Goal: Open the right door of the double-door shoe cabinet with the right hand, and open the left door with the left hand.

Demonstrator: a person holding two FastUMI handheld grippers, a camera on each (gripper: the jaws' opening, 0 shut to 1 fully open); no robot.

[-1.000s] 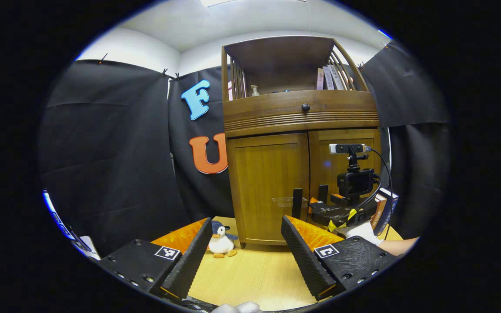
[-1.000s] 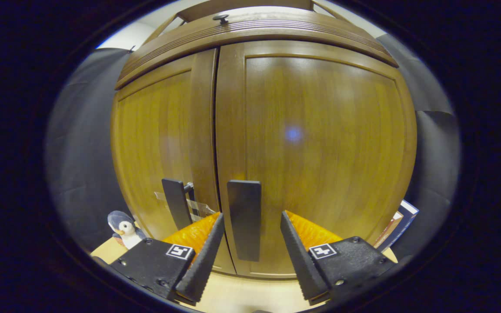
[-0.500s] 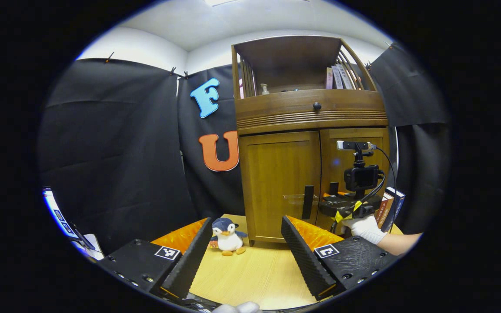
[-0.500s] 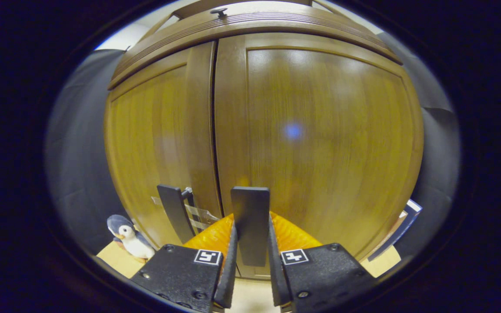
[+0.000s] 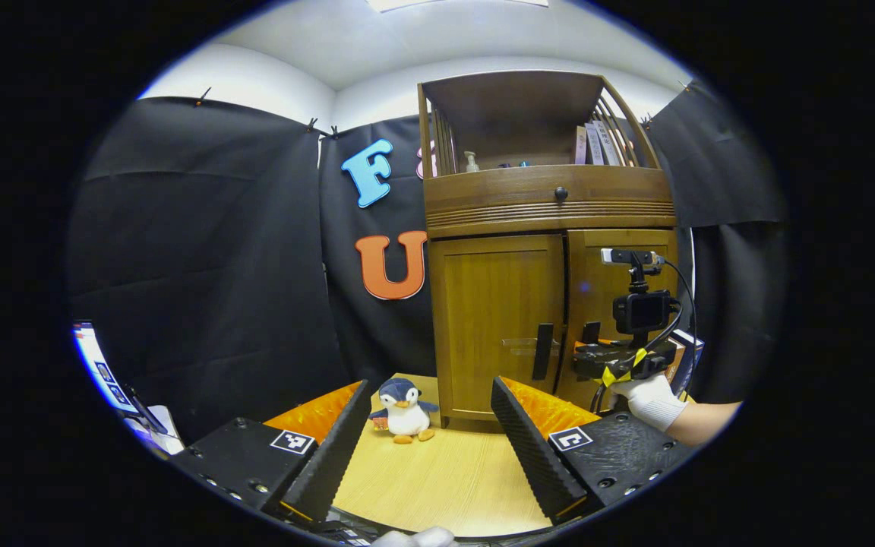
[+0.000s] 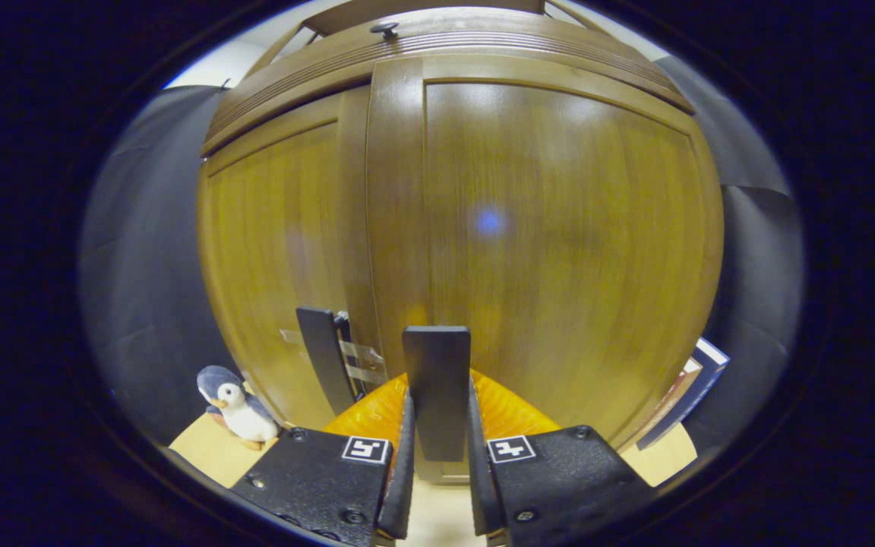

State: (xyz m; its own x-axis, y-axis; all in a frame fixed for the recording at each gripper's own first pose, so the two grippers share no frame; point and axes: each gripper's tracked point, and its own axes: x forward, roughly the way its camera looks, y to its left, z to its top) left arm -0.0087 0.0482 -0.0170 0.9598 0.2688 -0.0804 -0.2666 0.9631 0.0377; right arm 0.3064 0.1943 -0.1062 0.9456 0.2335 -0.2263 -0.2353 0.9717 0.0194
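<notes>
The wooden shoe cabinet [image 5: 548, 201] stands on the table at centre right in the left gripper view, its left door [image 5: 494, 319] closed, with a dark upright handle [image 5: 542, 351]. My right gripper [image 6: 437, 399] is shut on the right door's dark handle [image 6: 437, 380]. The right door [image 6: 559, 243] has its inner edge standing a little forward of the left door [image 6: 278, 258]. The left gripper view shows the right gripper [image 5: 620, 361] in a gloved hand [image 5: 650, 403] at that handle. My left gripper [image 5: 430, 382] is open, holds nothing, and hangs well in front of the cabinet.
A small plush penguin [image 5: 405, 401] sits on the light wooden table [image 5: 437, 471] by the cabinet's left front corner. Books [image 6: 699, 380] lean at the cabinet's right side. A drawer with a round knob [image 5: 560, 193] and an open shelf are above the doors.
My right gripper closed on the right door's handle, and the door's inner edge has since come slightly forward. My left gripper has drawn back, so the cabinet looks smaller.
</notes>
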